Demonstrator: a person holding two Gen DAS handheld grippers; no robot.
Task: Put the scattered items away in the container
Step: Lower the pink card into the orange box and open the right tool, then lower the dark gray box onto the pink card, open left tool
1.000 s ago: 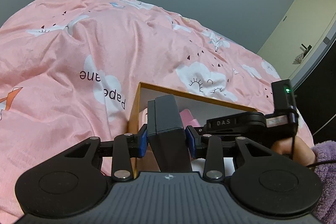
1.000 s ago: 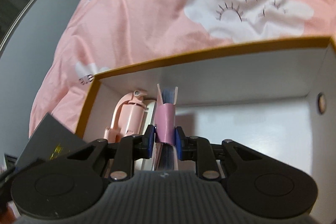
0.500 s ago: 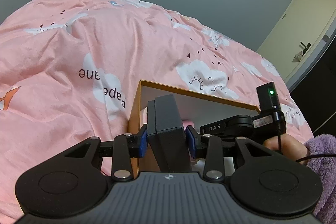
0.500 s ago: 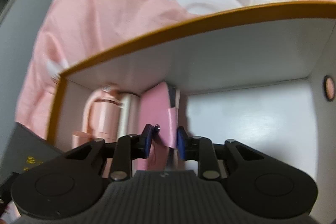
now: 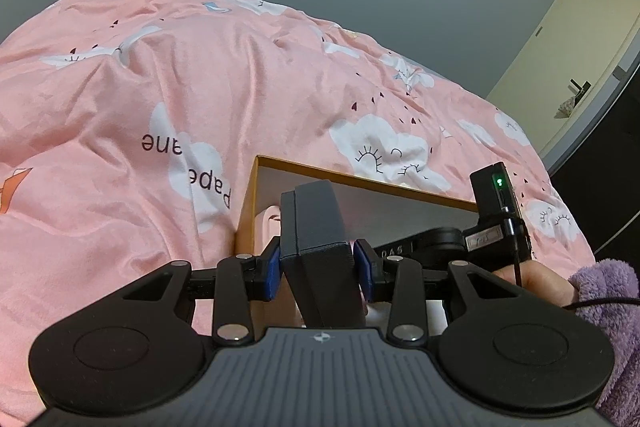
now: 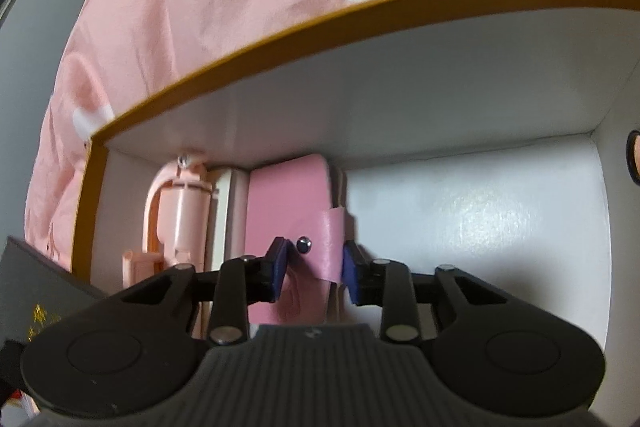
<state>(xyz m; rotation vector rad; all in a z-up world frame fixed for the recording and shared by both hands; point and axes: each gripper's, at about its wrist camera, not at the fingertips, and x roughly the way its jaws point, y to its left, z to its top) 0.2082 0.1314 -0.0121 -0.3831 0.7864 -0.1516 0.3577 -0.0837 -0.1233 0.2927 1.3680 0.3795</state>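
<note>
An orange-rimmed box (image 6: 256, 47) with a white inside sits on a pink bed cover; its rim also shows in the left wrist view (image 5: 360, 181). My left gripper (image 5: 318, 267) is shut on a dark grey box (image 5: 316, 227) and holds it above the box's near left corner. My right gripper (image 6: 314, 267) is open inside the box, its jaws apart around a pink notebook (image 6: 288, 203) that lies on the box floor. A pale pink bottle (image 6: 180, 211) lies at the box's left wall, with a white item (image 6: 226, 211) between it and the notebook.
The pink bed cover (image 5: 160, 107) with cloud prints surrounds the box. The dark grey box shows at the lower left of the right wrist view (image 6: 36, 291). The right half of the box floor (image 6: 480, 211) is bare. A door (image 5: 568, 39) stands at the far right.
My right gripper has opened and let go of the pink notebook, which now lies flat in the box. The left gripper holds the dark grey box almost still.
</note>
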